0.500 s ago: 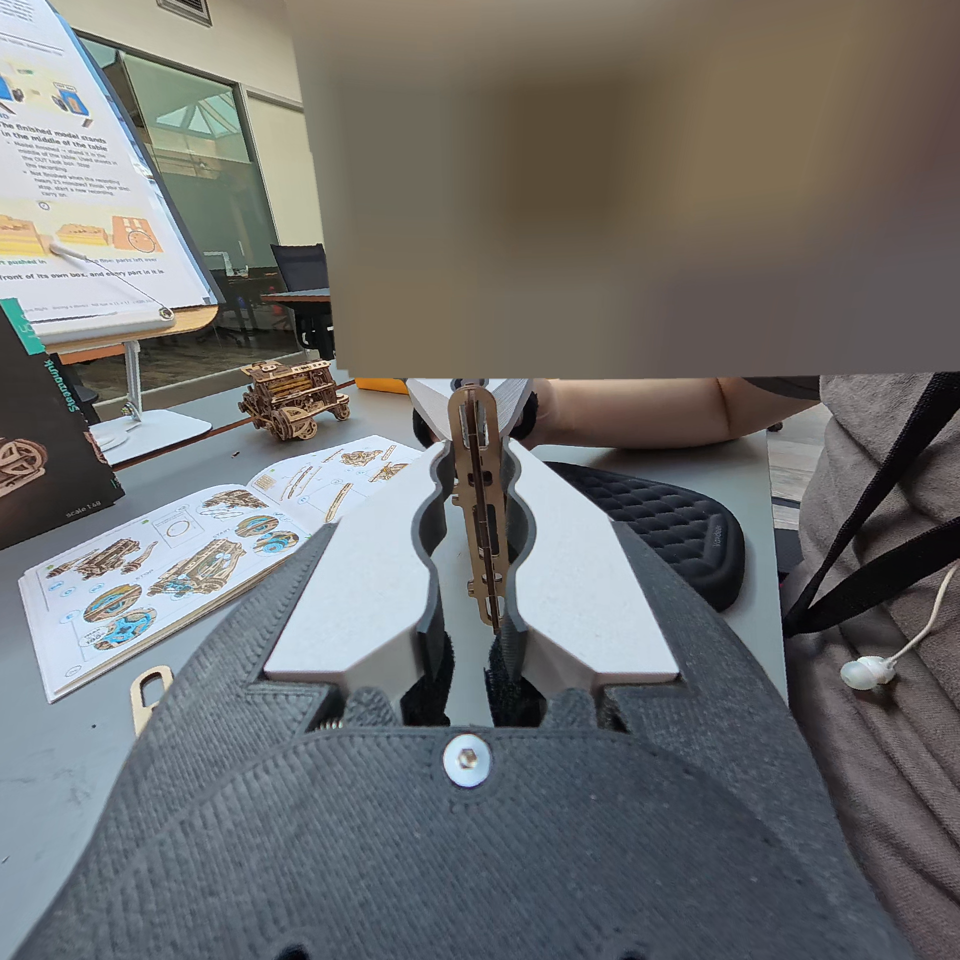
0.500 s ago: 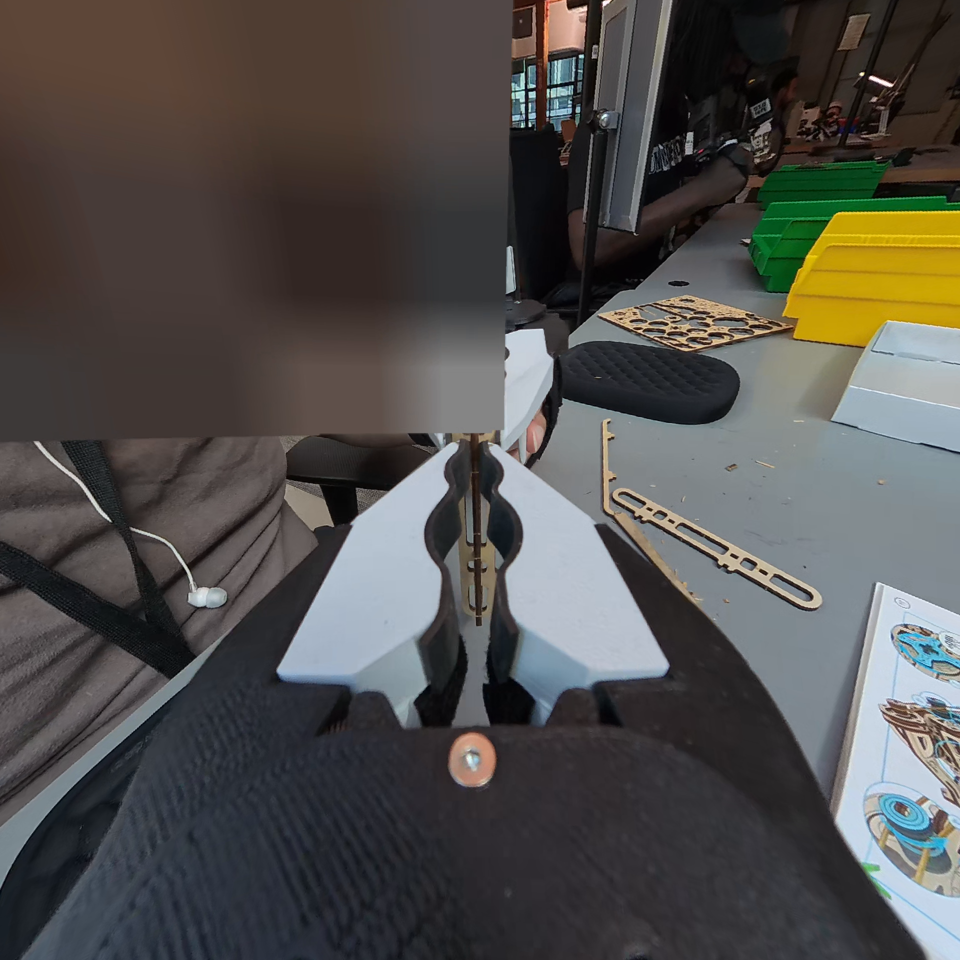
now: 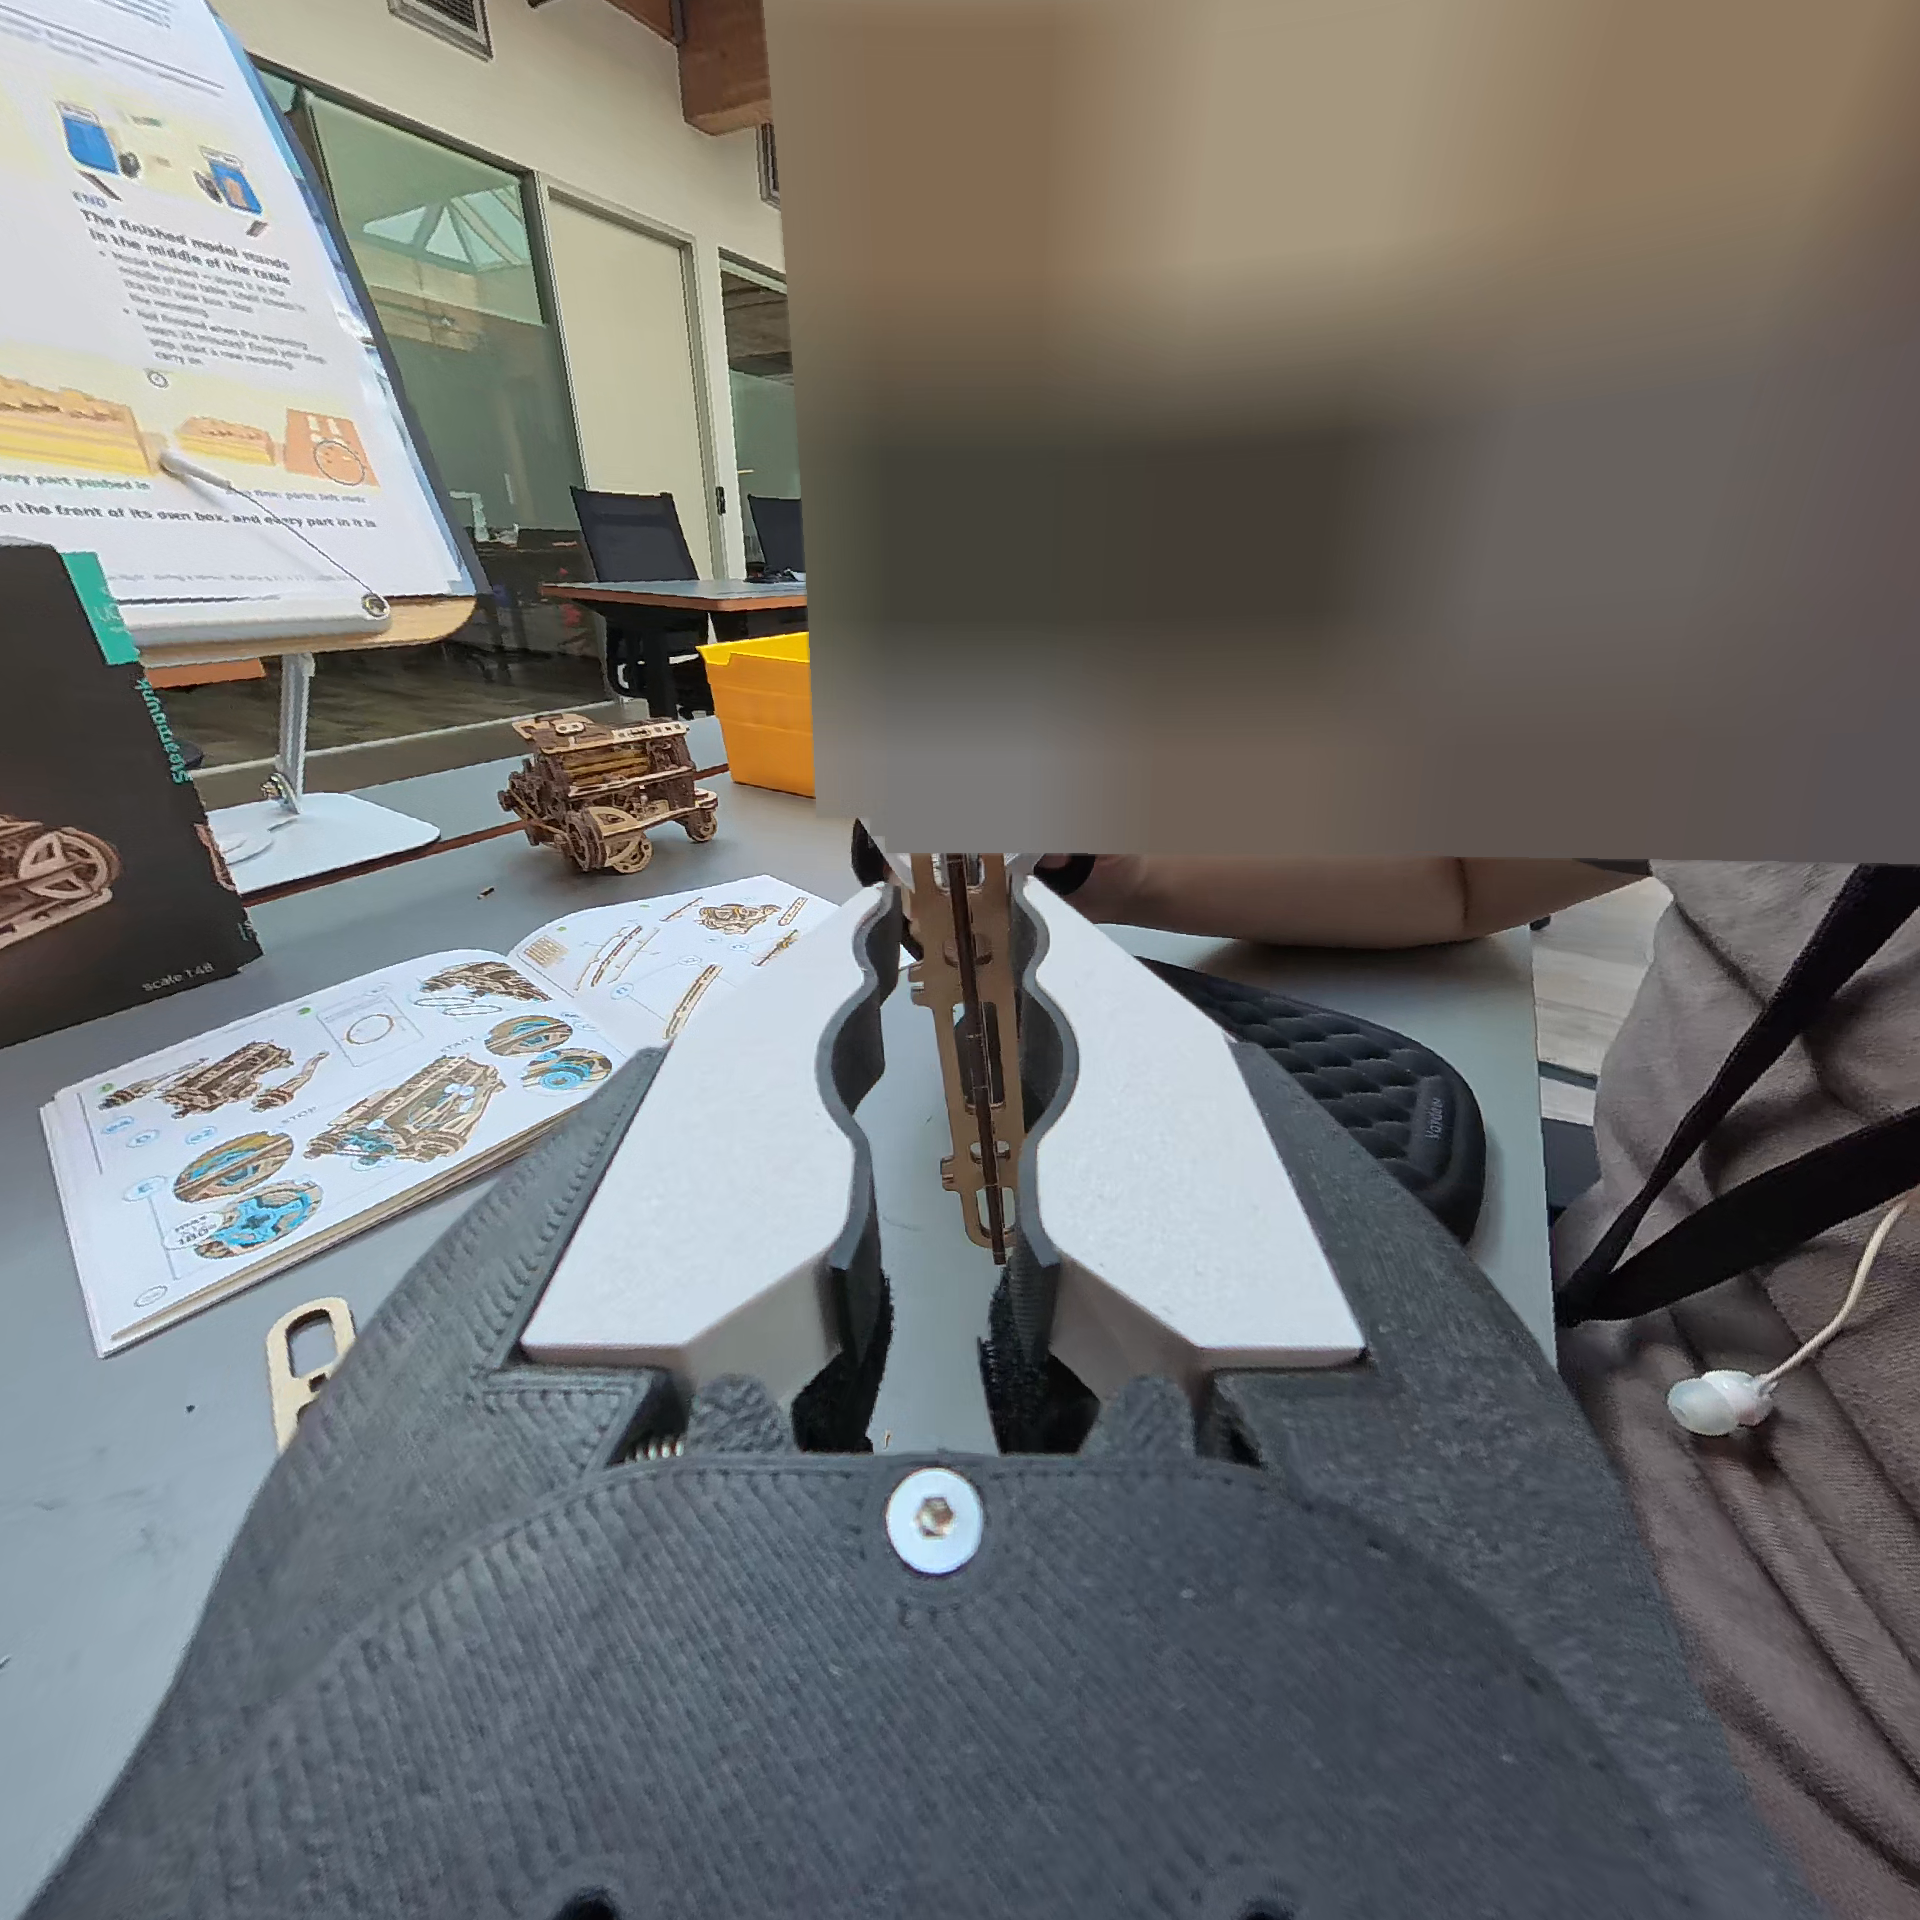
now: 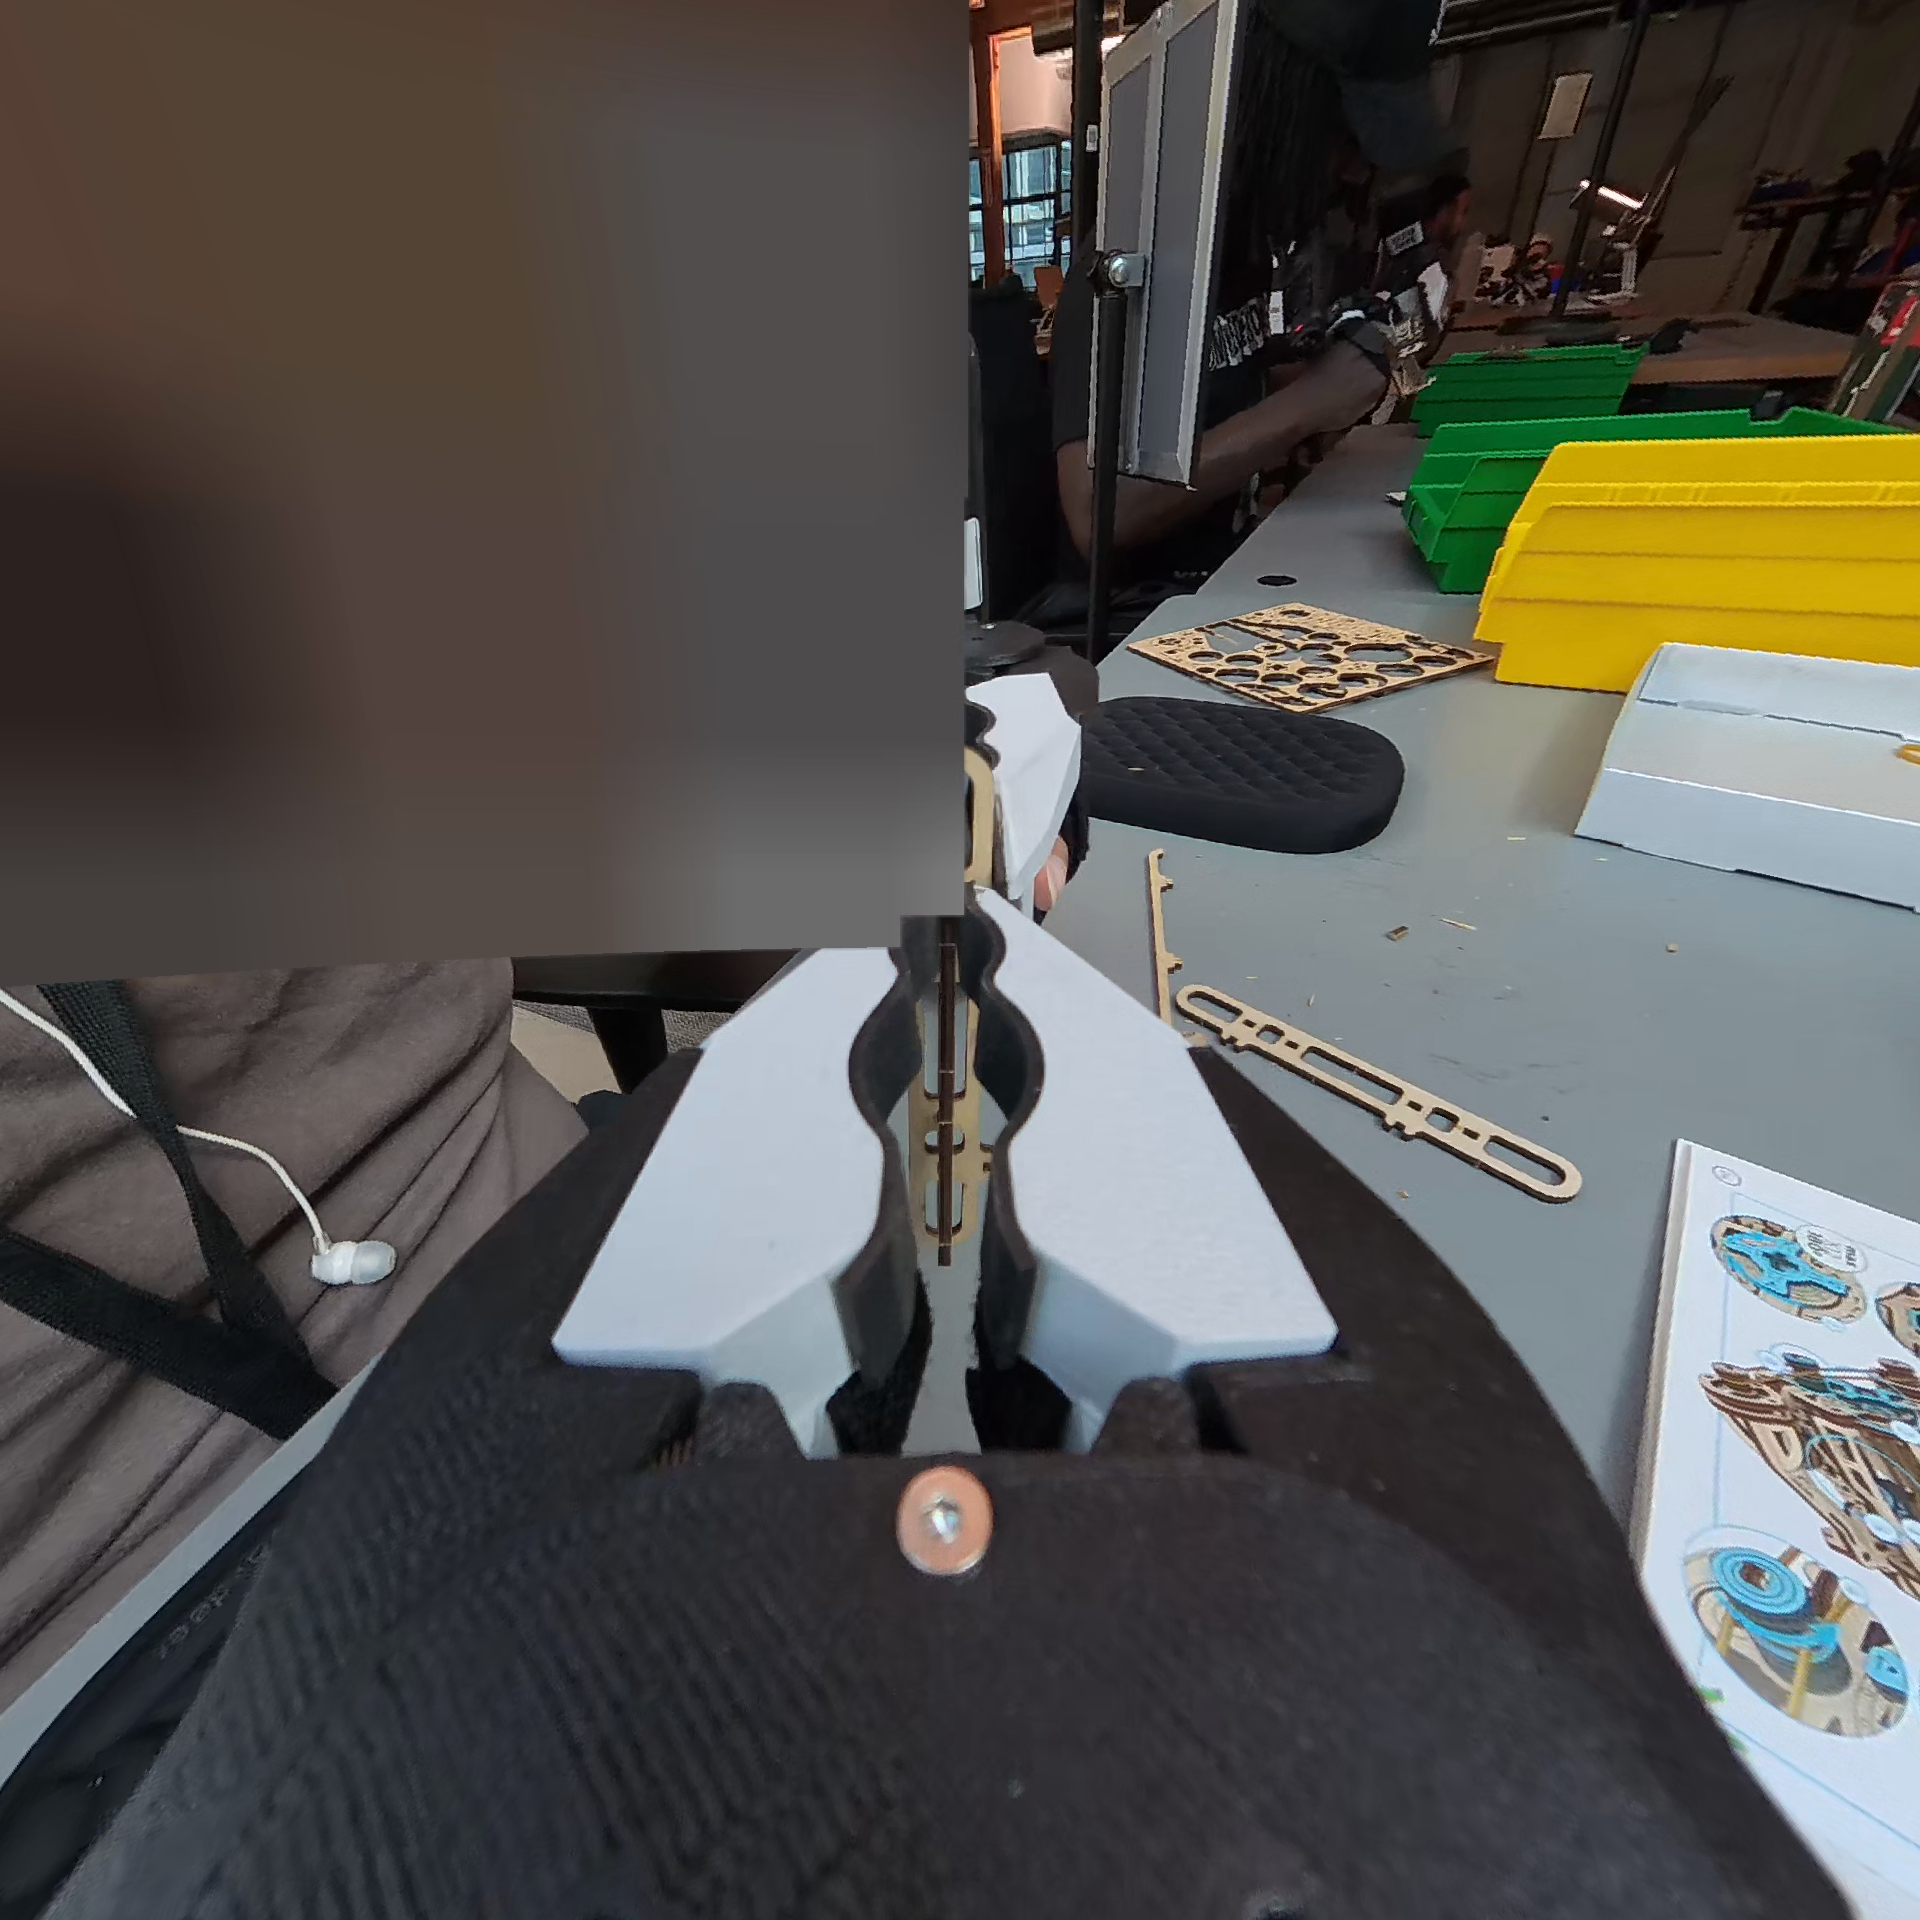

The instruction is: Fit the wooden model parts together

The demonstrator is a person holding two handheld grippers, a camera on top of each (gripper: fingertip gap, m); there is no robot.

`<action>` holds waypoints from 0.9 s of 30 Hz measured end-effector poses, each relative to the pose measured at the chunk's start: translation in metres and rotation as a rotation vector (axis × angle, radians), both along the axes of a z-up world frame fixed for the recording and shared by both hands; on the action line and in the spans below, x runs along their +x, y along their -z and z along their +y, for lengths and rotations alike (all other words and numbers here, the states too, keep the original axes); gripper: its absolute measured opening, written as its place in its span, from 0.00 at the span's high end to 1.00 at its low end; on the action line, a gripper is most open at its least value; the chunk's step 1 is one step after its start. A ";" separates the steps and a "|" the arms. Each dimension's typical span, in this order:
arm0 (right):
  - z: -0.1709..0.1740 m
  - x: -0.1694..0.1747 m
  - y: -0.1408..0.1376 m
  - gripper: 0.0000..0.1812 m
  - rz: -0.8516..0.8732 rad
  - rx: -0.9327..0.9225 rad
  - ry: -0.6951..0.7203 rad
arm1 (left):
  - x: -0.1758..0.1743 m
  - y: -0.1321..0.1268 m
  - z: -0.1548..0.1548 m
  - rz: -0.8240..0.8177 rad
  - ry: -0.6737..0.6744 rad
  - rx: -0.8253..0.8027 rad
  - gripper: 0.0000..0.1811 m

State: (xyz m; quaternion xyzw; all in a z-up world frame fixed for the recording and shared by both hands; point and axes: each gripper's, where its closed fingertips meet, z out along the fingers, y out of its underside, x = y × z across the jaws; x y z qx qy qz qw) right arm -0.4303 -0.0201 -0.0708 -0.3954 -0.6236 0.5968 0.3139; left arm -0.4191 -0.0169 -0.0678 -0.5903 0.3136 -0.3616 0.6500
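Left wrist view: the left claw (image 3: 961, 894) stood with its fingers parted, a slotted wooden strip (image 3: 971, 1081) rising edge-on between them, leaning against the right finger with a gap on the other side. Whether they pinched it at the tips could not be told. One open instruction booklet (image 3: 343, 1081) lay on the grey worktop (image 3: 125, 1455) to the left, one finished wooden model (image 3: 608, 795) behind it, and one black quilted pad (image 3: 1361, 1081) near the worktop's right edge.

Right wrist view: the right claw (image 4: 940, 945) was clamped on the same kind of thin wooden strip (image 4: 943, 1153), held edge-on above the worktop's near edge. To the right lay one loose slotted bar (image 4: 1371, 1091), one punched-out wooden sheet (image 4: 1309, 657), one white box (image 4: 1756, 790), two yellow bins (image 4: 1704, 561) and two green bins (image 4: 1507, 436), with open grey surface between them.
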 end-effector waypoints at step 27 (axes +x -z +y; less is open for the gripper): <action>0.021 -0.006 0.009 0.94 -0.132 -0.320 0.004 | -0.018 0.002 0.017 -0.211 0.046 -0.257 0.92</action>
